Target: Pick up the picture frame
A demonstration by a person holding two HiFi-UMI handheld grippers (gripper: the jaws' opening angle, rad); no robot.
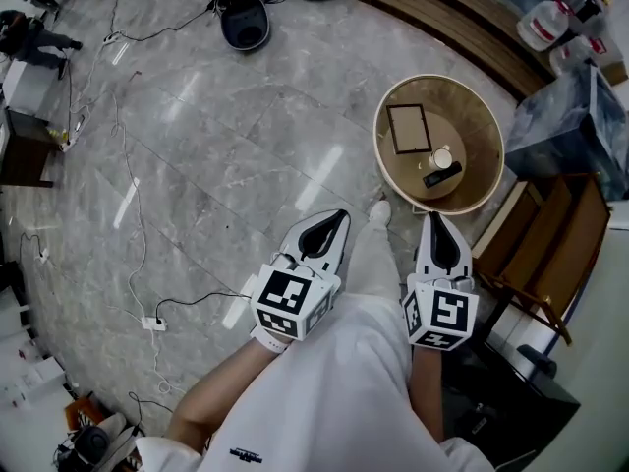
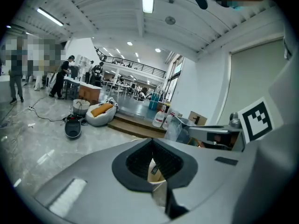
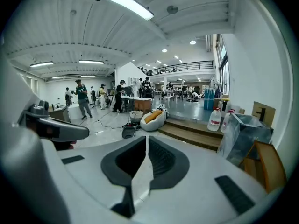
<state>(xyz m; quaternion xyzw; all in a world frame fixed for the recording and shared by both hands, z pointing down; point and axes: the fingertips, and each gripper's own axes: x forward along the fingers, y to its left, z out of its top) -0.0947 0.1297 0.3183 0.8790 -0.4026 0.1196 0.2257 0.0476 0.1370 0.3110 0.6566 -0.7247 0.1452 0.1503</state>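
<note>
Through the head view I am looking down at a round wooden table (image 1: 391,170) just ahead of both tongs. The picture frame (image 1: 409,129) is lying flat by its left edge, long axis running away from me, leaning slightly left. A small white cup (image 1: 442,157) and a black oblong thing (image 1: 442,175) are sitting beside it, toward the near edge. The left gripper (image 1: 339,216) and right gripper (image 1: 432,218) are hovering short of the near rim, both pinched together and carrying nothing. My white-trousered leg (image 1: 371,254) is standing between them. A wooden chair (image 1: 550,254) is crowding the table's right side, with a plastic bag (image 1: 570,116) behind it. To the left the marble floor (image 1: 226,146) is lying open, crossed only by cables (image 1: 128,205).

In the left gripper view the left gripper (image 2: 152,141) is showing its jaws meeting at the tips, with only the table's beige rim (image 2: 156,171) peeking through the hollow behind them. I cannot make out the frame here. Wooden steps (image 2: 135,127), a cushion (image 2: 100,113) and water jugs (image 2: 159,118) are sitting beyond.

In the right gripper view the right gripper (image 3: 146,138) is closed to a thin seam, empty. The steps (image 3: 196,132), bag (image 3: 245,134) and chair (image 3: 268,167) are lining the right side.
</note>
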